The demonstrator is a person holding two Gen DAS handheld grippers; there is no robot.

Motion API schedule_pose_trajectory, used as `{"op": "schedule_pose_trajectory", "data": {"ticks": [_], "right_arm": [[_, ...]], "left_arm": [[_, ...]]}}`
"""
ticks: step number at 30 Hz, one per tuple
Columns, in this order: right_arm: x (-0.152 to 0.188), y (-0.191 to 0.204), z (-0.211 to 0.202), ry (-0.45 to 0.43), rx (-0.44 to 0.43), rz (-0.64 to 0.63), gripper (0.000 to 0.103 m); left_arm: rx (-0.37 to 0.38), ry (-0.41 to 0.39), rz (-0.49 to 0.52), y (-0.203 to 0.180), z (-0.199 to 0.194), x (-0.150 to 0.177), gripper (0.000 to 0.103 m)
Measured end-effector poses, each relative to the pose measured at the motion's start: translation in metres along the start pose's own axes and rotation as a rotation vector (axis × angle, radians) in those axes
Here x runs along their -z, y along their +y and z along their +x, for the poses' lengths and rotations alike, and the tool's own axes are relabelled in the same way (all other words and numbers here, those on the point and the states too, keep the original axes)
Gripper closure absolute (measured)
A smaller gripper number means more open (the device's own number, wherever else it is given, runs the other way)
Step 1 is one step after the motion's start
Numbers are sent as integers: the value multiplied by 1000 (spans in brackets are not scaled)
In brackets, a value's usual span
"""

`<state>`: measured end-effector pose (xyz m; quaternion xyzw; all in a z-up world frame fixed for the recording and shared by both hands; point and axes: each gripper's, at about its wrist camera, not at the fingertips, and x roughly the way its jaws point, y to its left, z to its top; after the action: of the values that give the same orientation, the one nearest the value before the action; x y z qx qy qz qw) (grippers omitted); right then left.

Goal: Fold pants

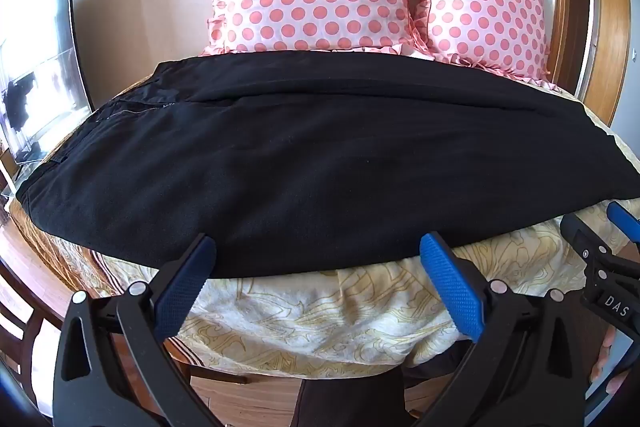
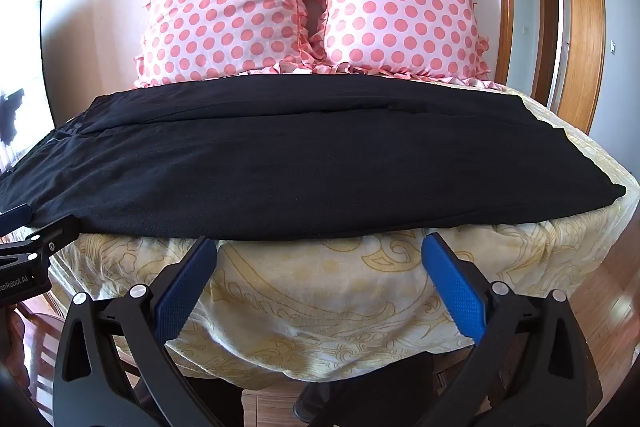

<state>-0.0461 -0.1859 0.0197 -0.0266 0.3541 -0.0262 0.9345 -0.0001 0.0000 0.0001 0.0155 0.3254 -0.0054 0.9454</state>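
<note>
The pants (image 1: 312,155) lie just ahead of both grippers, long axis crosswise; the left gripper (image 1: 316,259), released, reaches the near hem; the right gripper (image 2: 320,259), released, hangs just short.

The black pants (image 1: 304,155) lie flat, stretched sideways with one leg folded over the other, waistband and zipper far to the left of the left tongs (image 1: 316,247), near edge just beyond their tips.

A bed (image 2: 320,291) in yellow-patterned cover carries black pants (image 2: 304,167) laid flat; two polka-dot pillows (image 2: 312,11) behind.
</note>
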Motion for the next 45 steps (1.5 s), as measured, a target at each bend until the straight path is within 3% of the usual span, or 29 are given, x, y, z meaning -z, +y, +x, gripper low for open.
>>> {"op": "schedule_pose_trajectory", "data": {"ticks": [45], "right_arm": [[-1, 1, 0, 1, 0, 0, 1]], "left_arm": [[0, -3, 0, 0, 0, 0, 2]]}}
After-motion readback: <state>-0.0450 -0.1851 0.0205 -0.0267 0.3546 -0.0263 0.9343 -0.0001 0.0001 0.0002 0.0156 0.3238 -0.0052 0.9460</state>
